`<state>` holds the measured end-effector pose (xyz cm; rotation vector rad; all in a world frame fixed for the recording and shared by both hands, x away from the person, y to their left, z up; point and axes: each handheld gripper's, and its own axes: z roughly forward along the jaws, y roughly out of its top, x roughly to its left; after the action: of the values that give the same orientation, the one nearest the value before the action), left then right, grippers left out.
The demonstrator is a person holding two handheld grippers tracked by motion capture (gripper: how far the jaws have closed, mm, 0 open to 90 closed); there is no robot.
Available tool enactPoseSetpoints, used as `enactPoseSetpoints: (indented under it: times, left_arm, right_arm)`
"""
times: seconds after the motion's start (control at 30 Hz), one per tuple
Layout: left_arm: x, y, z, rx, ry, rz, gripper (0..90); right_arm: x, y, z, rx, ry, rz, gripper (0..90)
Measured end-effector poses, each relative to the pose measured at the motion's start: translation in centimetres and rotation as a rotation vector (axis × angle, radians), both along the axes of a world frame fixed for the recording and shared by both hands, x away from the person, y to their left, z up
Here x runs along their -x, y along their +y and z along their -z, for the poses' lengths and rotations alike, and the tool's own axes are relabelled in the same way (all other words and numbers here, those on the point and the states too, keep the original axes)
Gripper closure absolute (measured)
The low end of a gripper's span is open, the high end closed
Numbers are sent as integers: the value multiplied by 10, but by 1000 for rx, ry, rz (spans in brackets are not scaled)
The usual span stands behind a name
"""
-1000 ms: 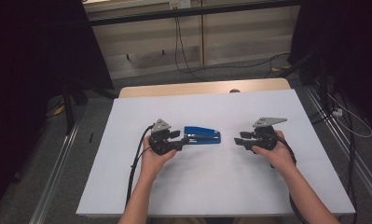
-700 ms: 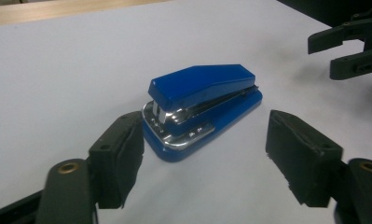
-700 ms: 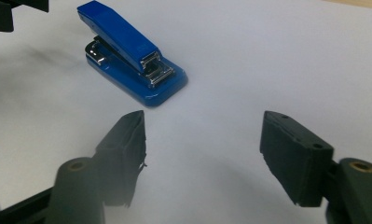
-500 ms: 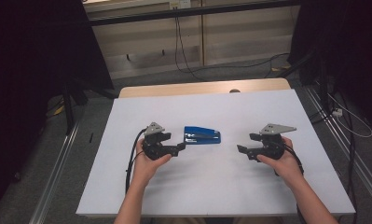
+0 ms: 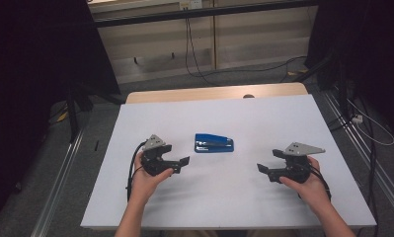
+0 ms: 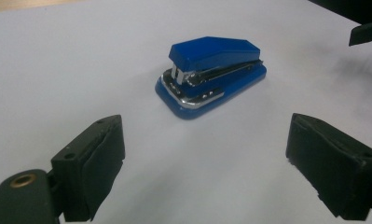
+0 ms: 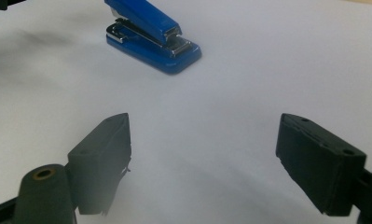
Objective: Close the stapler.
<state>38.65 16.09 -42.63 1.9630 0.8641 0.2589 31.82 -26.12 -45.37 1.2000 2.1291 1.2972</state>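
Observation:
A blue stapler (image 5: pixel 214 143) (image 6: pixel 211 74) (image 7: pixel 151 35) lies flat on the white table top (image 5: pixel 234 113), free of both grippers. My left gripper (image 5: pixel 183 162) (image 6: pixel 207 172) sits to its lower left, pointing right toward it. Its jaws have just been opening and stand wide apart with nothing between them. My right gripper (image 5: pixel 261 170) (image 7: pixel 204 163) rests lower right of the stapler, pointing left. Those jaws have also just been opening and hold nothing.
The white table top ends in a wooden strip (image 5: pixel 214 93) at the far edge. Cables (image 5: pixel 194 54) trail across the floor behind the table, and metal rails (image 5: pixel 61 173) run along both sides.
Both hands have drawn apart and toward the near edge, away from the stapler. The left gripper, close against the stapler's left end before, now stands clear of it. Both jaw pairs have widened.

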Motion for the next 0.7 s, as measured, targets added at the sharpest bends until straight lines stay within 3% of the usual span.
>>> enactPoseSetpoints:
  times: [0.7]
  left_arm:
    - [27, 44, -6, 5, -48, -18, 95]
  right_arm:
    - [28, -11, -1, -1, -11, 7, 158]
